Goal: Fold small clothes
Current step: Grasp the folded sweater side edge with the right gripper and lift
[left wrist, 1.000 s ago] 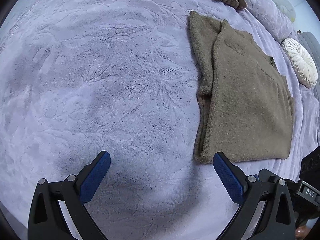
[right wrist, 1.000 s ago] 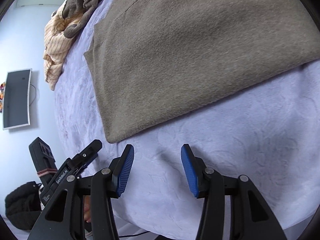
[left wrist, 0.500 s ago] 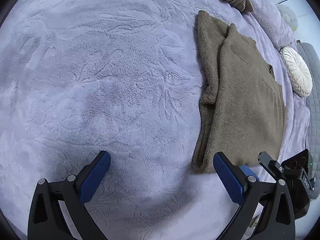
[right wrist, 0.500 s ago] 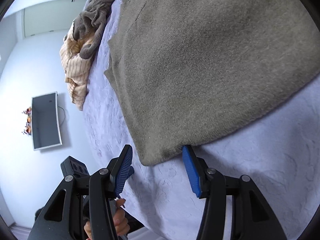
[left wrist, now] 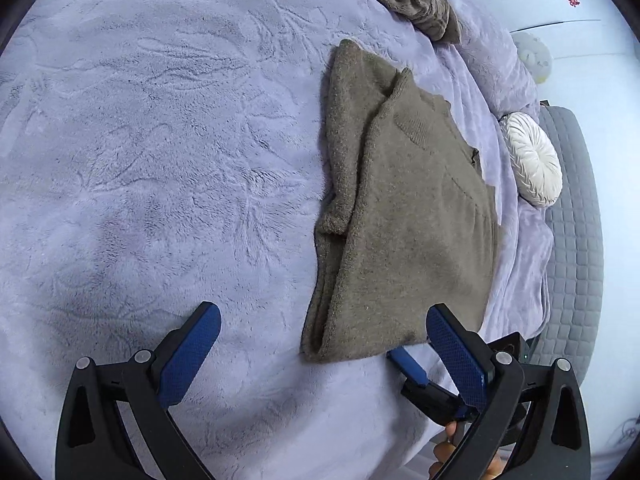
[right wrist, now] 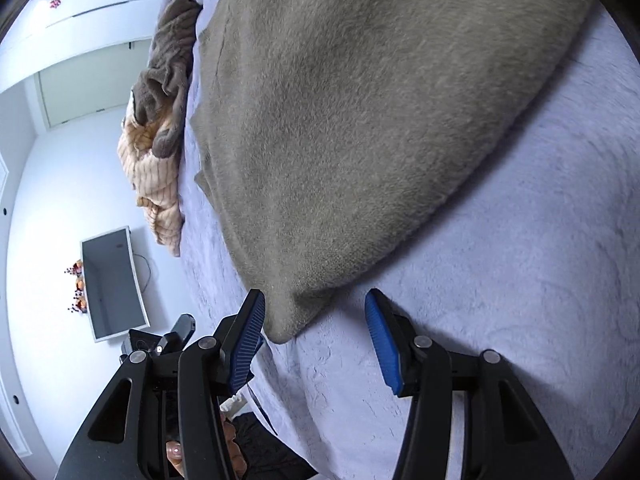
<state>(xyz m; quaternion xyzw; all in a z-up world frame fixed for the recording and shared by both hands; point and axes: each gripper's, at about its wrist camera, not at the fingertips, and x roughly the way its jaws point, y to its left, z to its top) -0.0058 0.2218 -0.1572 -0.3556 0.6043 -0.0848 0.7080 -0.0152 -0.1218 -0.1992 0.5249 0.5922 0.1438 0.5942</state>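
Sweater (left wrist: 404, 216): olive knit, part-folded, lying flat on the lilac bed (left wrist: 168, 152) near its front edge; within the last second both grippers have closed in on its near hem, so a lift for the next fold looks imminent. Left gripper (left wrist: 324, 344): jaws wide, holding nothing, near corner of the hem between them. Right gripper (right wrist: 314, 326): jaws narrower, also holding nothing, straddling the other near corner; no legible writing.
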